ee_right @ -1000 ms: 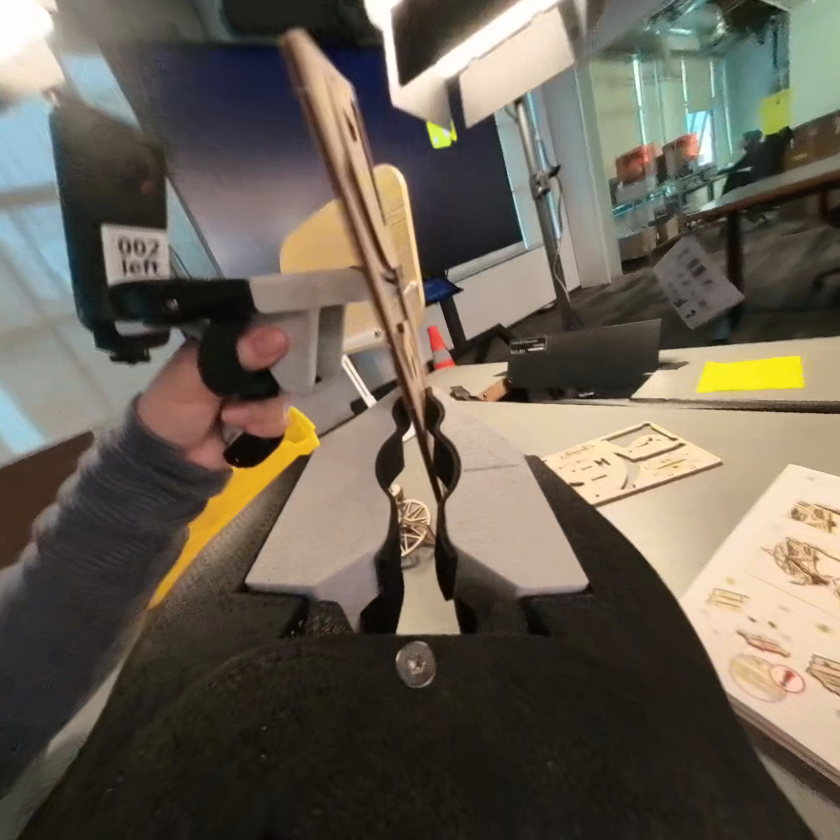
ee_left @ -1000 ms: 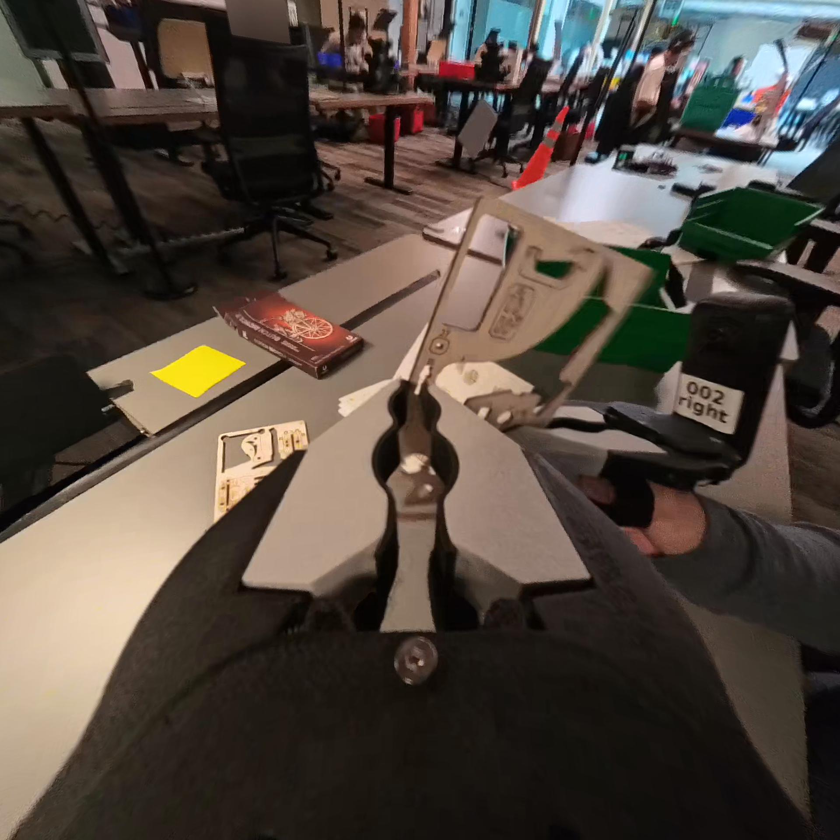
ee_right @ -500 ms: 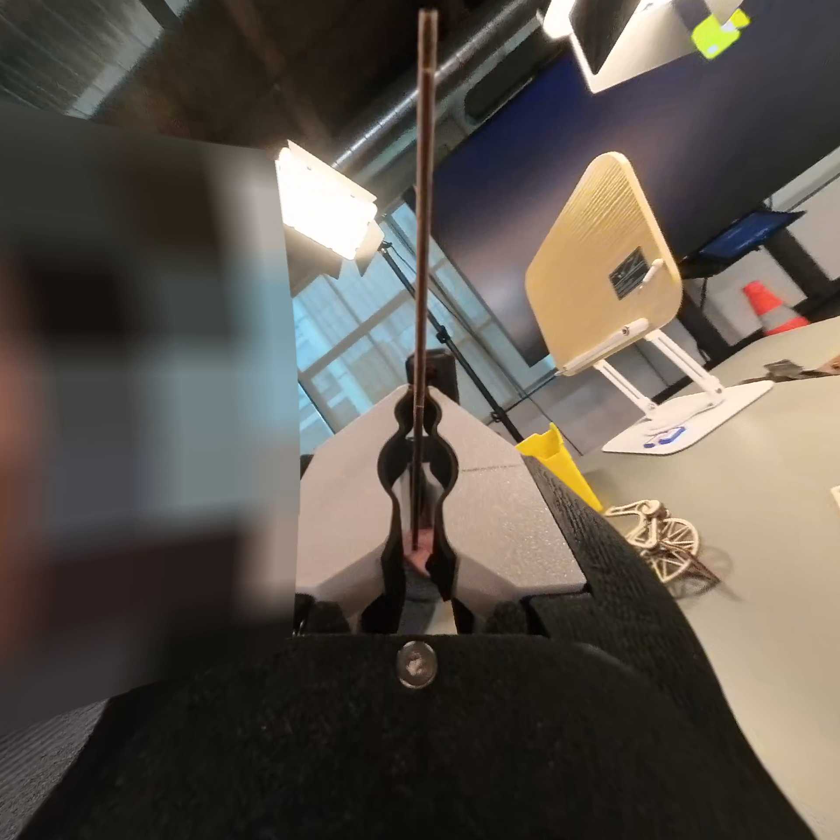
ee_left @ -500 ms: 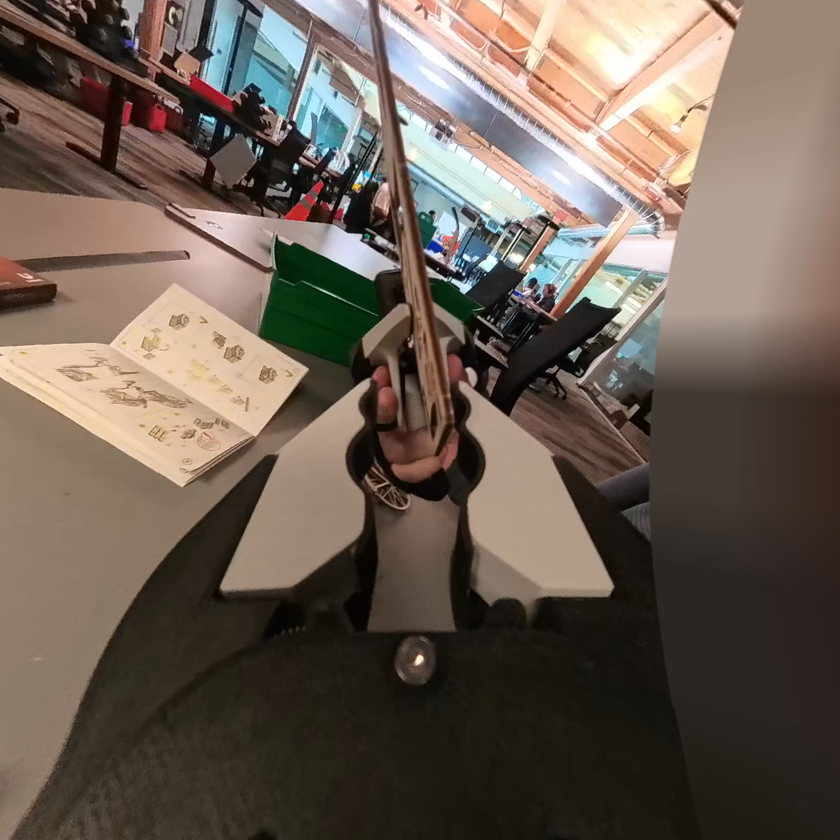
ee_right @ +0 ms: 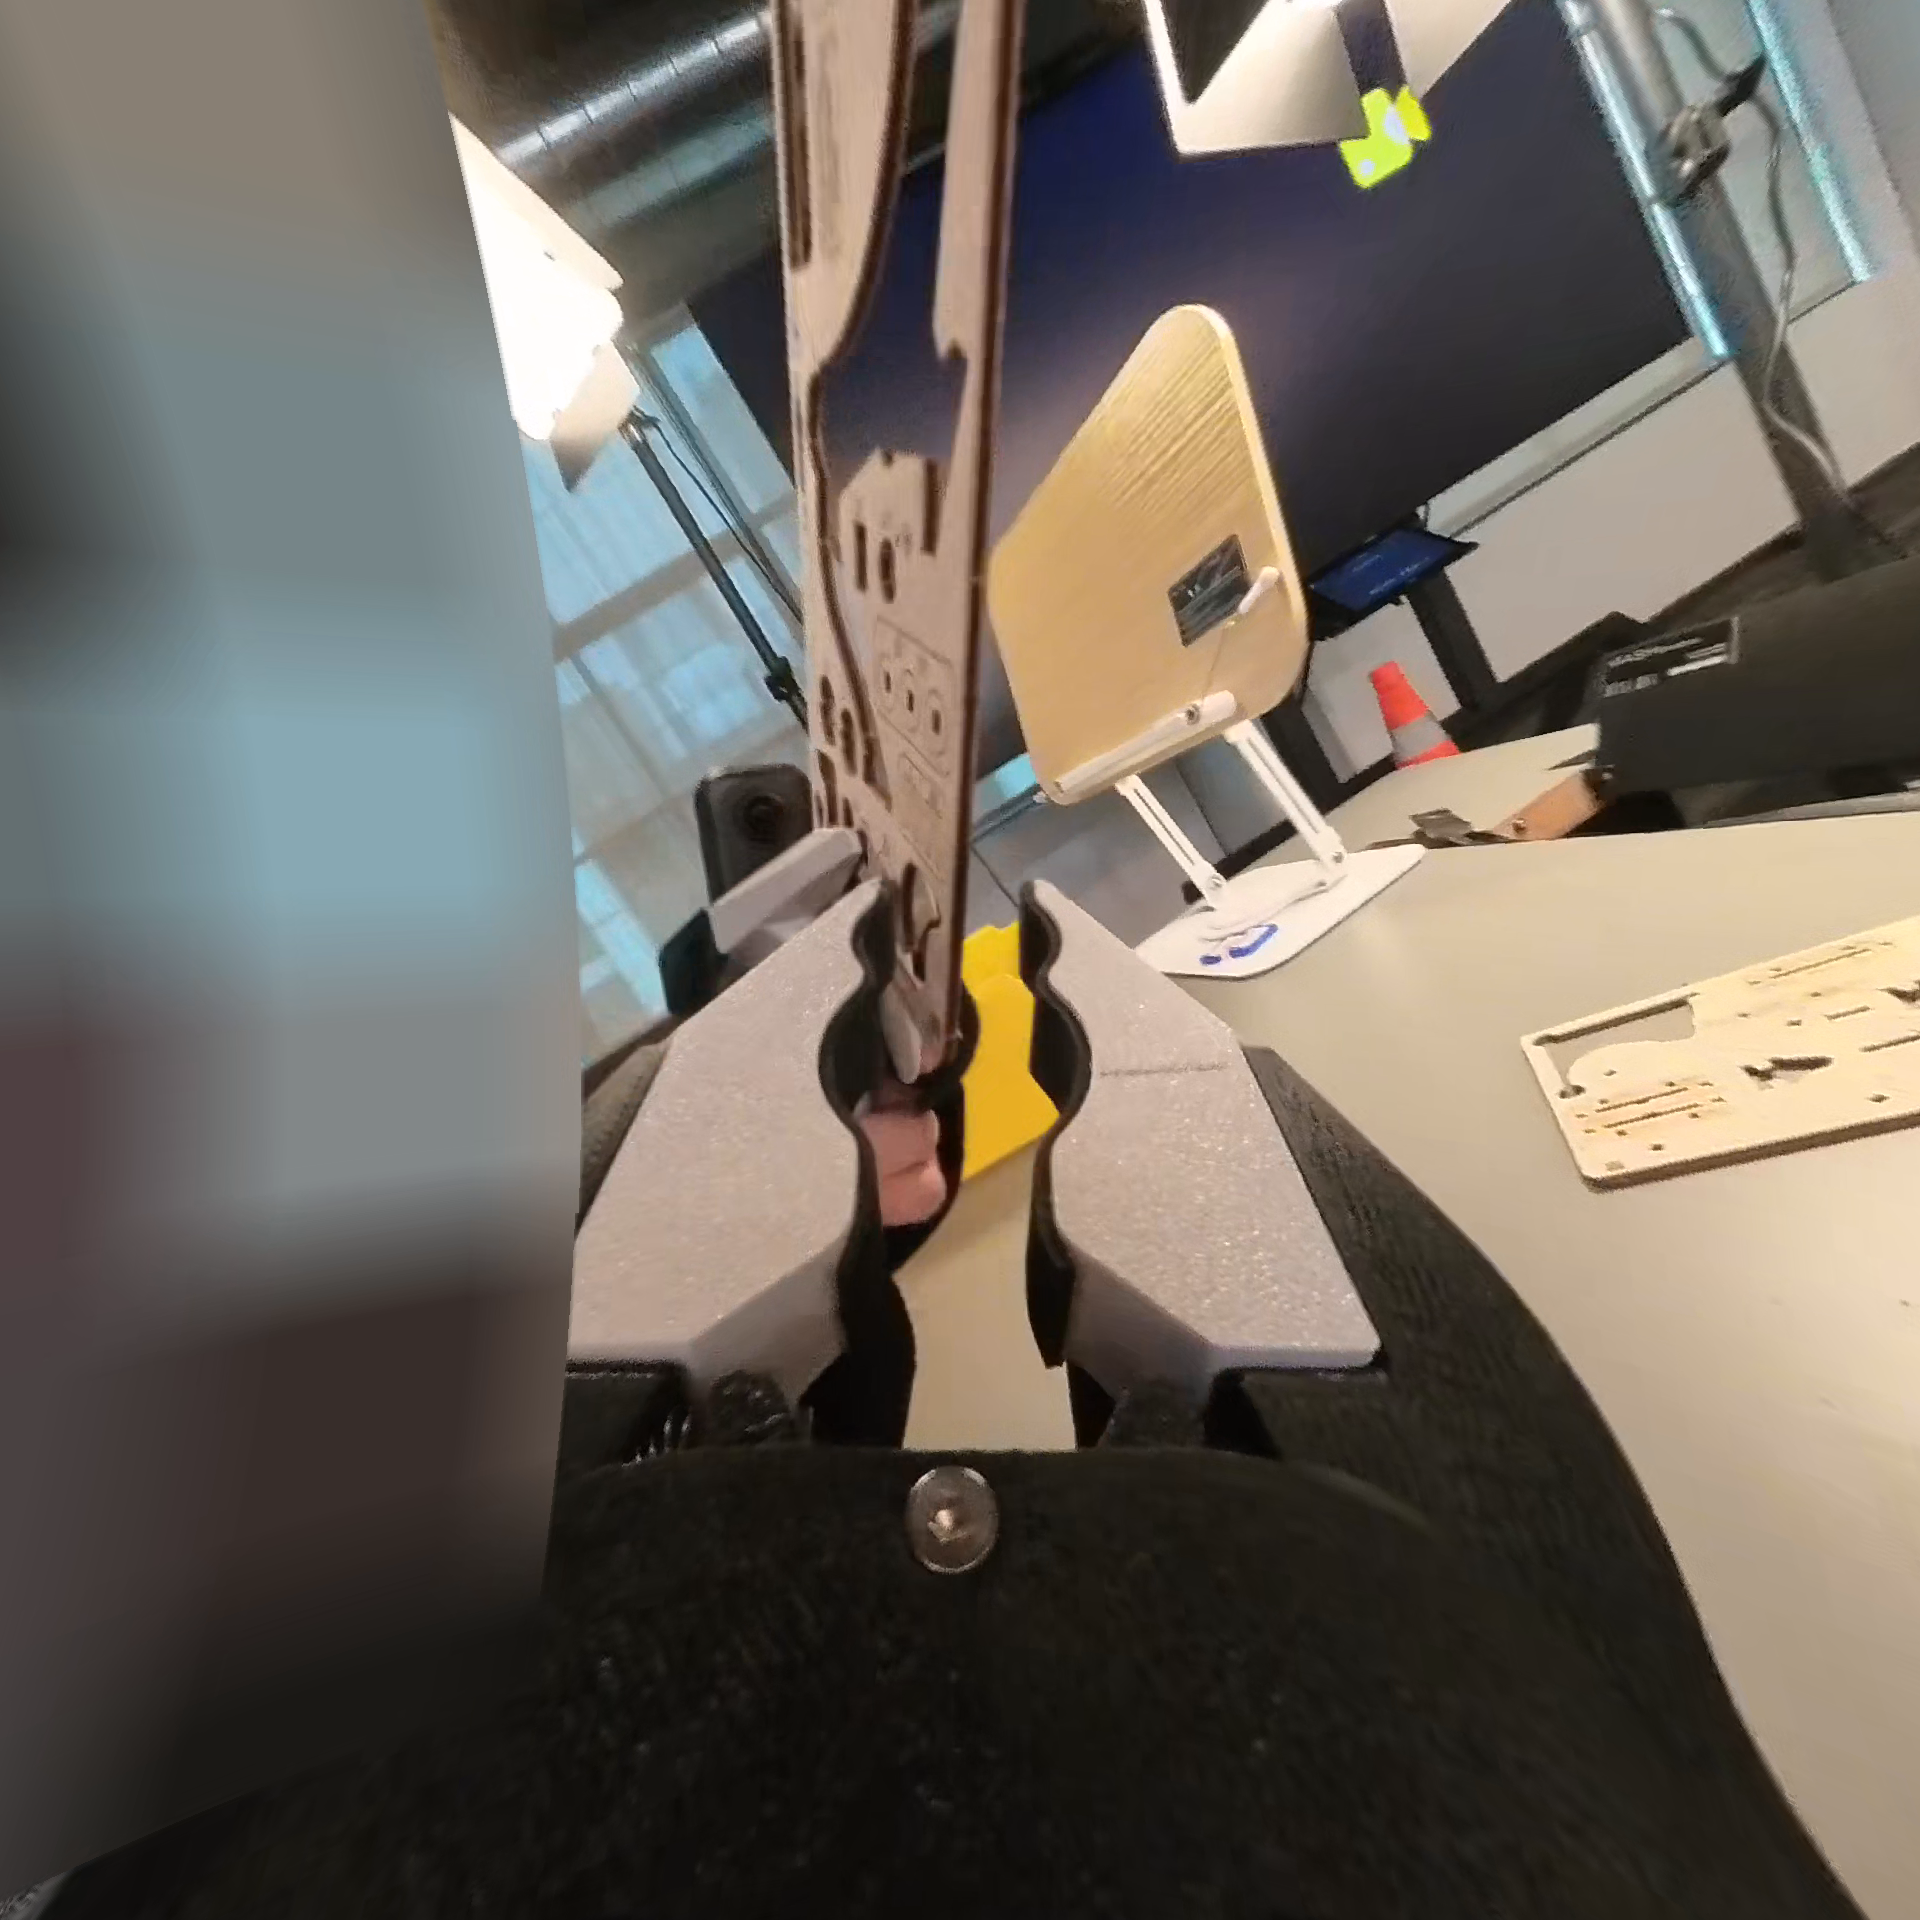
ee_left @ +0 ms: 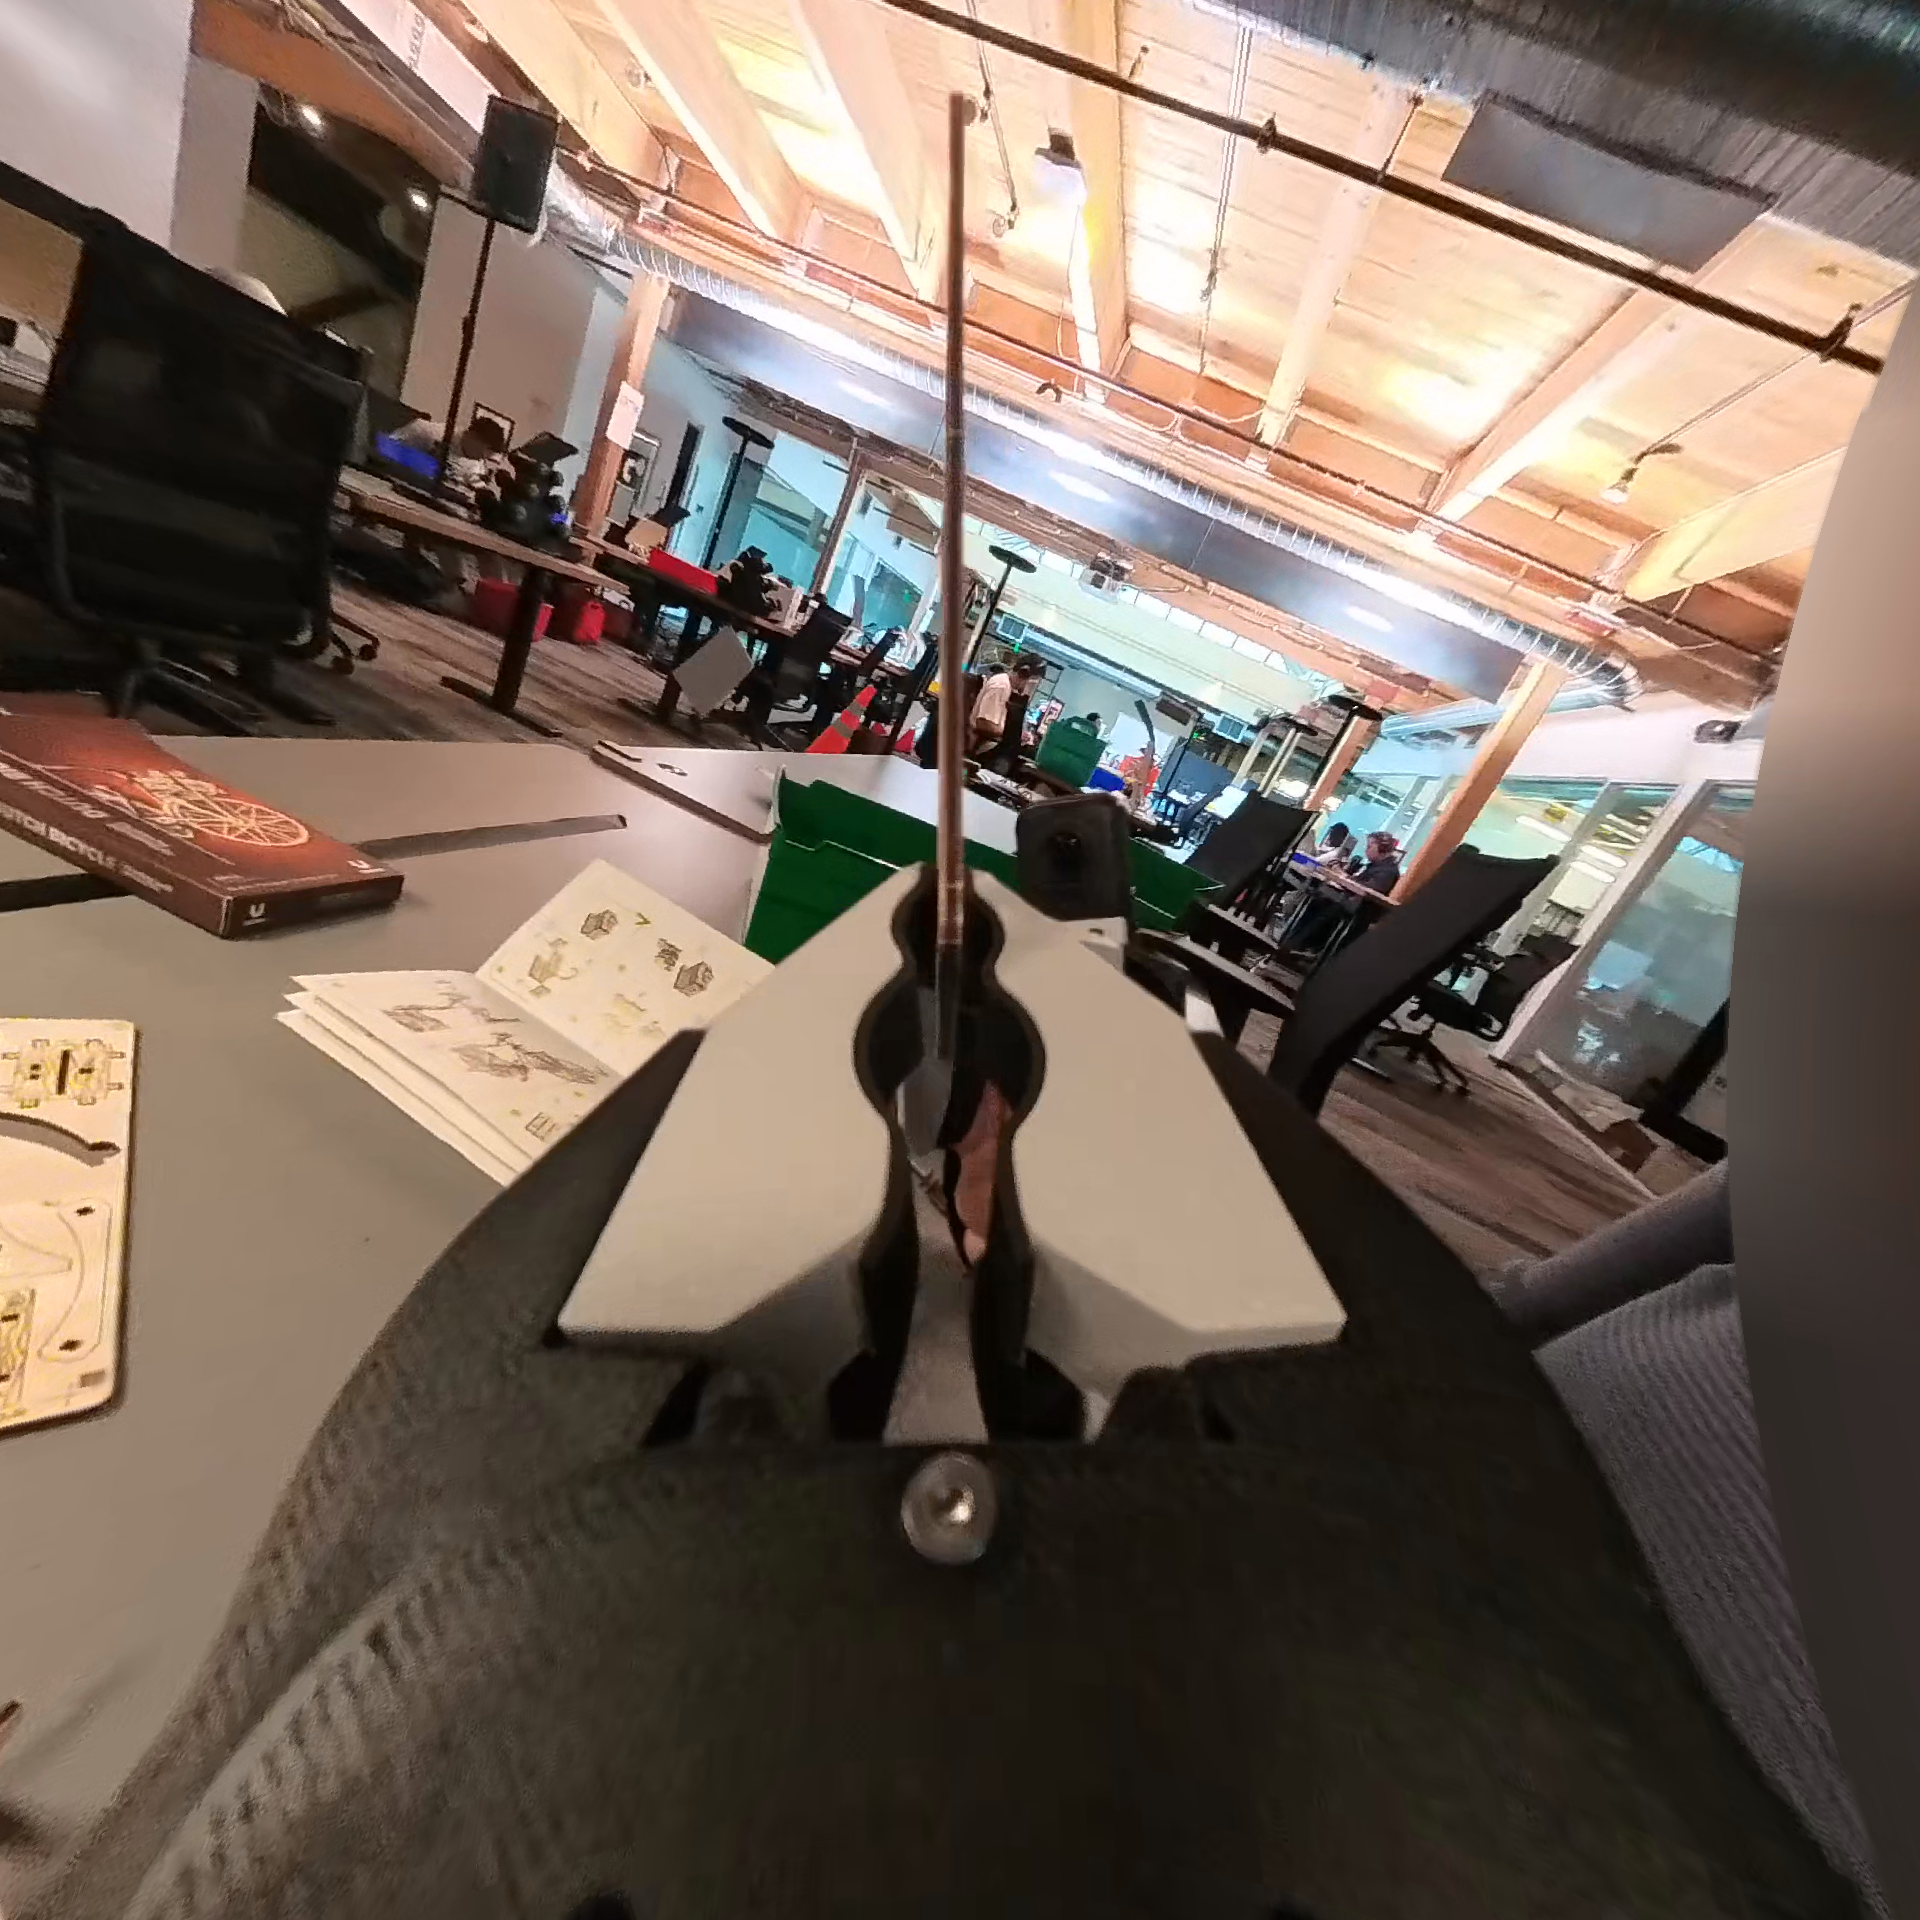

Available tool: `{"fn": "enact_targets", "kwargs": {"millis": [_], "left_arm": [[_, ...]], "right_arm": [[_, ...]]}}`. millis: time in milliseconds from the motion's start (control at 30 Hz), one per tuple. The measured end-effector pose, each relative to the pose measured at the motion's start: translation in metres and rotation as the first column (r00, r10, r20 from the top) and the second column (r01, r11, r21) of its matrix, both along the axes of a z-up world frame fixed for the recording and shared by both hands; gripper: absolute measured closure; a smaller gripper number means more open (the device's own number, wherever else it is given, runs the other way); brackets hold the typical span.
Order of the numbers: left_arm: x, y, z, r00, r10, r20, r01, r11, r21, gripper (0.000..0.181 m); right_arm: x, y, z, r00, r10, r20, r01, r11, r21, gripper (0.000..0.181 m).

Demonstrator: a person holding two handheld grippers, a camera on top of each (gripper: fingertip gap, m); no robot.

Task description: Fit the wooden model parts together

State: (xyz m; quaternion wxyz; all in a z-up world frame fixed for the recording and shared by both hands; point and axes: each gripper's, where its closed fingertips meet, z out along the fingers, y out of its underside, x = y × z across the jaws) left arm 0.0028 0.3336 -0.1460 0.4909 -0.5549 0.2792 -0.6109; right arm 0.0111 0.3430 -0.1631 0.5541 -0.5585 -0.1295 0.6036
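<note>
Two grippers meet on one wooden sheet (ee_left: 951,499), a thin laser-cut panel of model parts held upright above the table (ee_left: 312,1195). In the left wrist view the sheet shows edge-on, rising straight from the left gripper (ee_left: 951,914), whose fingers are pressed together on its lower edge. In the right wrist view the same sheet (ee_right: 883,436) shows partly face-on, with cut-outs and small parts in its frame. The right gripper (ee_right: 951,914) is spread: the sheet lies against the left-hand finger (ee_right: 758,1122), while the right-hand finger (ee_right: 1174,1153) stands clear of it with a plain gap. So only the left gripper carries the sheet now.

Judging by this, the step in hand is still getting a part free of the sheet, not joining; no loose part is held by either gripper. The next move likely calls for the right gripper to shift along the sheet to a chosen part, close on it, and push or twist it out while the left gripper holds the frame steady. The sheet is thin, so a bending pull could snap it.

Elsewhere, a second sheet (ee_right: 1745,1049) lies flat on the table, also seen at the left edge of the left wrist view (ee_left: 57,1216). An open booklet (ee_left: 520,1008) and a dark box (ee_left: 177,831) lie nearby, with a green bin (ee_left: 821,862) behind.
</note>
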Motion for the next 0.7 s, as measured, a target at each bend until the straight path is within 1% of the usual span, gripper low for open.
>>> {"fn": "enact_targets", "kwargs": {"millis": [33,133,367,567,700], "left_arm": [[0.0,0.001,-0.001,1.0,0.01,-0.009,-0.01,1.0,0.007,0.18],[0.001,0.003,-0.005,0.999,0.028,-0.026,-0.028,1.0,0.011,0.18],[0.003,0.006,-0.012,0.996,0.065,-0.058,-0.063,0.997,0.036,0.179],[0.004,0.009,-0.018,0.995,0.077,-0.063,-0.075,0.997,0.025,0.179],[0.005,0.012,-0.022,0.993,0.095,-0.076,-0.093,0.995,0.028,0.179]], "right_arm": [[-0.001,0.0,-0.001,1.0,-0.006,0.016,0.006,1.0,0.01,0.163],[-0.002,0.001,-0.003,0.999,-0.034,0.039,0.033,0.999,0.023,0.167],[0.0,0.005,-0.009,0.997,-0.054,0.049,0.054,0.999,0.005,0.166],[0.0,0.008,-0.014,0.998,-0.045,0.038,0.046,0.999,-0.019,0.165],[0.001,0.012,-0.019,0.995,-0.068,0.075,0.071,0.997,-0.029,0.164]]}}
